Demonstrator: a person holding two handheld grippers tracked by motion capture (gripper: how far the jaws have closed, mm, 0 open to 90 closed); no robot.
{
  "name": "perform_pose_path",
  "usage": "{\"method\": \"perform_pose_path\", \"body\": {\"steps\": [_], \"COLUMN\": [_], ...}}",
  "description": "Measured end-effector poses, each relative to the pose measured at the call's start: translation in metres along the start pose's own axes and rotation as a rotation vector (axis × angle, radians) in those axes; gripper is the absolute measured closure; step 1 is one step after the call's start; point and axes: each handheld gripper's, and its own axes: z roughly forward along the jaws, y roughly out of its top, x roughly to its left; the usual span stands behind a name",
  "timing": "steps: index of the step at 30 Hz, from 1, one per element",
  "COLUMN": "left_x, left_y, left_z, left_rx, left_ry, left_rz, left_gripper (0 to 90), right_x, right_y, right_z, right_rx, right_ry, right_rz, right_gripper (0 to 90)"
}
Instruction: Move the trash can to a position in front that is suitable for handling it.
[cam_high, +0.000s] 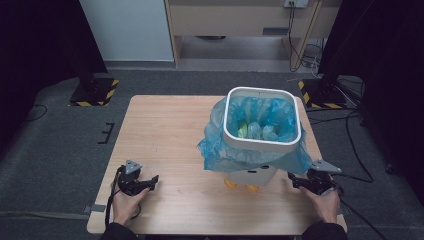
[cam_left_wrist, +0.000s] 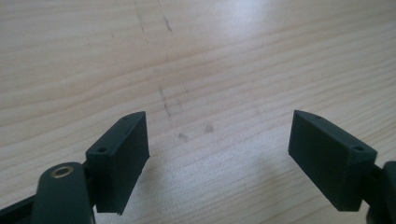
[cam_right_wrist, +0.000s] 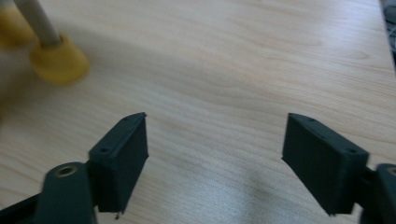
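A white waste bin (cam_high: 262, 137) lined with a blue plastic bag (cam_high: 220, 147) stands on the right half of the wooden table (cam_high: 165, 130). Crumpled pale and green scraps (cam_high: 252, 131) lie inside it. Its yellow feet (cam_high: 230, 183) rest on the tabletop, and one yellow foot (cam_right_wrist: 60, 63) appears in the right gripper view. My left gripper (cam_high: 155, 180) lies near the front left corner, open and empty (cam_left_wrist: 217, 149). My right gripper (cam_high: 291, 179) rests at the front right beside the bin, open with nothing between its jaws (cam_right_wrist: 215, 149).
Black stands with yellow-striped bases (cam_high: 95, 90) sit on the grey floor beyond the table's far corners. Cables (cam_high: 305, 55) trail on the floor at the back right. A pale cabinet (cam_high: 240, 20) stands behind.
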Motion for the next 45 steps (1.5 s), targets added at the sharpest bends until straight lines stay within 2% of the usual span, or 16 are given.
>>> {"method": "perform_pose_path", "body": {"steps": [2, 4, 6, 8, 10, 12, 15, 23, 28, 30, 33, 38, 39, 40, 44, 45], "left_x": [-0.002, -0.004, -0.008, -0.01, -0.018, -0.02, -0.03, -0.045, -0.056, -0.065, -0.072, -0.093, -0.093, -0.1, -0.115, -0.117], "left_y": [0.004, 0.007, 0.011, 0.012, 0.017, 0.018, 0.023, 0.033, 0.037, 0.04, 0.042, 0.051, 0.051, 0.054, 0.059, 0.061], "left_z": [-0.008, -0.013, -0.019, -0.022, -0.03, -0.032, -0.043, -0.06, -0.064, -0.064, -0.063, -0.054, -0.054, -0.05, -0.044, -0.043], "left_rx": [-0.057, -0.094, -0.125, -0.138, -0.163, -0.171, -0.217, -0.318, -0.335, -0.337, -0.342, -0.345, -0.345, -0.344, -0.343, -0.347], "left_ry": [-0.002, -0.007, -0.012, -0.014, -0.014, -0.023, -0.052, -0.099, -0.12, -0.135, -0.148, -0.191, -0.191, -0.206, -0.237, -0.244], "left_rz": [-0.015, -0.024, -0.027, -0.022, -0.002, 0.001, 0.001, 0.014, 0.052, 0.075, 0.083, 0.123, 0.123, 0.135, 0.161, 0.162], "left_gripper": [20.5, 20.7, 21.0, 20.9, 20.4, 20.4, 20.3, 23.7, 25.6, 26.3, 27.8, 29.7, 30.0, 30.5, 31.8, 32.0], "right_x": [0.001, 0.003, 0.005, 0.006, 0.009, 0.012, 0.016, 0.025, 0.029, 0.032, 0.034, 0.04, 0.04, 0.042, 0.044, 0.044], "right_y": [0.004, 0.006, 0.01, 0.013, 0.016, 0.019, 0.022, 0.02, 0.024, 0.027, 0.03, 0.034, 0.034, 0.035, 0.04, 0.041], "right_z": [-0.006, -0.012, -0.018, -0.025, -0.033, -0.041, -0.053, -0.068, -0.076, -0.079, -0.082, -0.085, -0.085, -0.086, -0.09, -0.091], "right_rx": [0.044, 0.018, -0.016, -0.048, -0.087, -0.12, -0.163, -0.185, -0.212, -0.23, -0.249, -0.257, -0.257, -0.277, -0.308, -0.302], "right_ry": [-0.002, 0.001, 0.008, 0.034, 0.033, 0.033, 0.035, 0.029, 0.025, 0.021, 0.017, 0.041, 0.041, 0.048, 0.062, 0.064], "right_rz": [0.086, 0.064, 0.063, 0.09, 0.081, 0.077, 0.074, 0.029, 0.014, 0.007, -0.003, -0.028, -0.028, -0.037, -0.033, -0.034], "right_gripper": [19.5, 26.9, 27.2, 27.2, 31.6, 30.8, 31.4, 31.2, 30.4, 29.5, 29.7, 29.2, 29.2, 29.5, 30.2, 30.2]}}
